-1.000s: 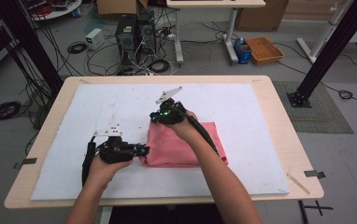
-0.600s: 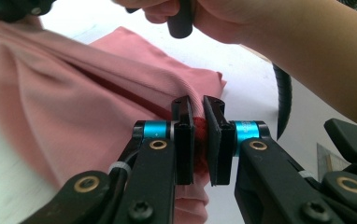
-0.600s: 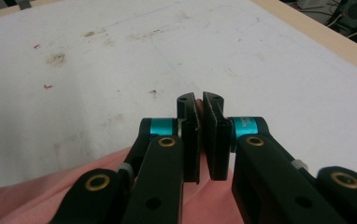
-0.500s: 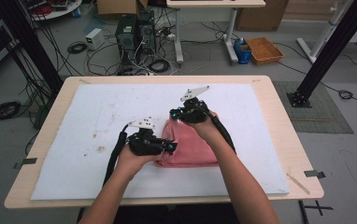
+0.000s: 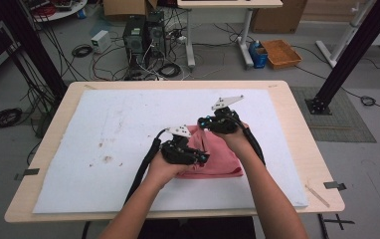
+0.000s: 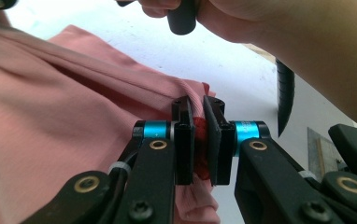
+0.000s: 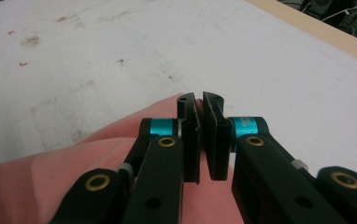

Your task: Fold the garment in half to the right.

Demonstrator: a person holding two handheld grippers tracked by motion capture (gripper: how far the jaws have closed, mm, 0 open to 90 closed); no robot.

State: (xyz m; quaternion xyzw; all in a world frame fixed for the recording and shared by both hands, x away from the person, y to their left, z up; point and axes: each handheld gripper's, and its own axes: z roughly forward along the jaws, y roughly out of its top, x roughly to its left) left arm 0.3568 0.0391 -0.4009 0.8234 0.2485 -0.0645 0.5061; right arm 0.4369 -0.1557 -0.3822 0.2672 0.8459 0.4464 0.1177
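From the high view I had both grippers on the pink cloth (image 5: pixel 218 157) mid-mat (image 5: pixel 103 129), the left gripper (image 6: pixel 198 140) clamped on a fold, the right gripper (image 7: pixel 200 140) pinched shut on its edge, so I judged carrying both together would keep the fold square.

Grey floor (image 5: pixel 372 149), tangled cables (image 5: pixel 128 55), desk legs (image 5: pixel 245 37)

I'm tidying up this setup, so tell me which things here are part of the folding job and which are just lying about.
In the job:
pink cloth
left gripper, clamped on the cloth
right gripper, clamped on the cloth
white mat

Lying about:
computer towers
orange tray
floor cables
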